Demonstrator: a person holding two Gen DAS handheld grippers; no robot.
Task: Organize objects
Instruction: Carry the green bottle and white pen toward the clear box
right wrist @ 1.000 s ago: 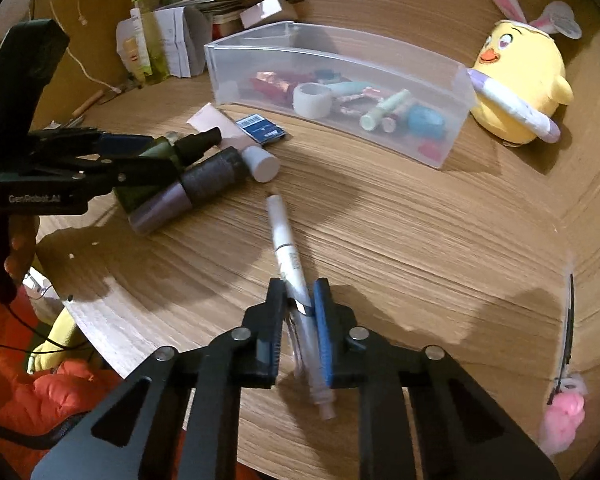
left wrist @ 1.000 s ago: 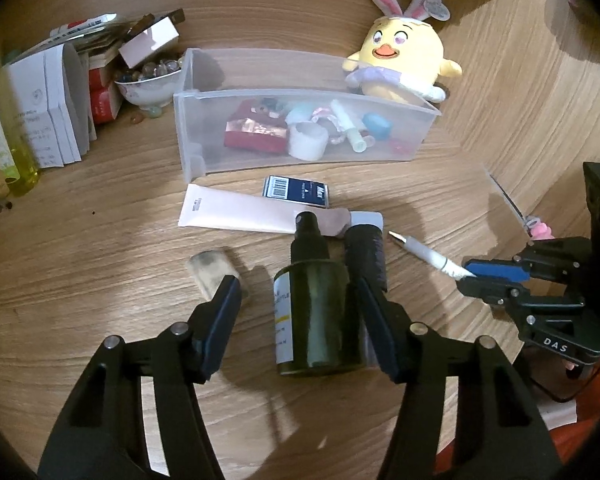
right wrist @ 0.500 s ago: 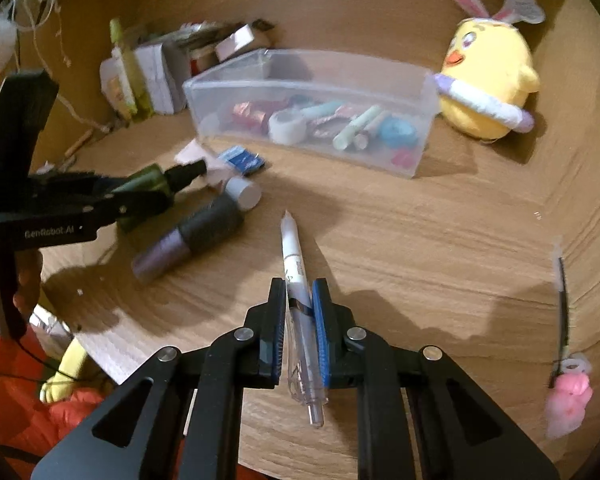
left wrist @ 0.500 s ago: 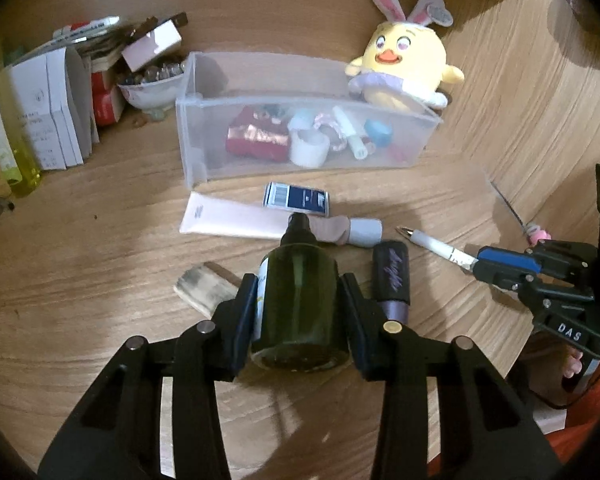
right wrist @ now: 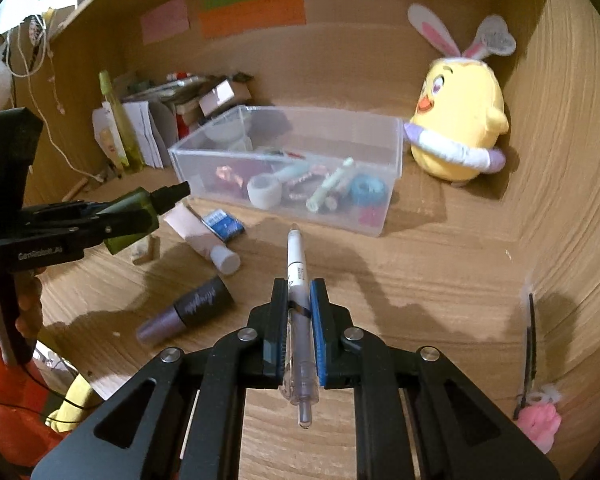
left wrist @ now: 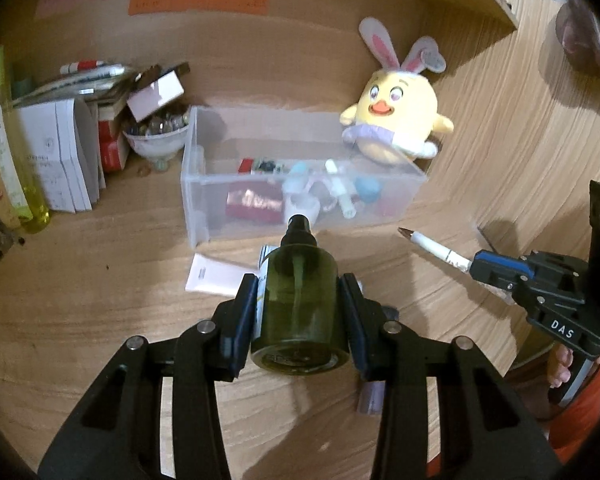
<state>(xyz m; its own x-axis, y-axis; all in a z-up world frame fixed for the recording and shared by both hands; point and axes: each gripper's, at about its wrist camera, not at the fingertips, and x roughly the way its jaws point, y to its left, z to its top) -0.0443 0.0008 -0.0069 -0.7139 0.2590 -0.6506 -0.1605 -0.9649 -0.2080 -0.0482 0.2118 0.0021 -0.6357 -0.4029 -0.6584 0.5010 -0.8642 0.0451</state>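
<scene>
Two things are held clear of the counter [right wrist: 440, 264]: a green bottle [left wrist: 298, 304] clamped in the left gripper [left wrist: 299, 316], a pen [right wrist: 298, 304] pinched in the right gripper [right wrist: 299, 332]. Several items already lie in the clear bin [right wrist: 380, 204]; a tube [right wrist: 200, 236] and lipstick [right wrist: 188, 308] remain outside.

Open-topped bin [left wrist: 204, 184] reachable above; plush chick [right wrist: 460, 120] crowds its end

- Warm, dim indoor light; soft shadows fall on the desk [right wrist: 440, 272].
- Fisheye bends the edges, corners black.
- Slight motion blur throughout.
</scene>
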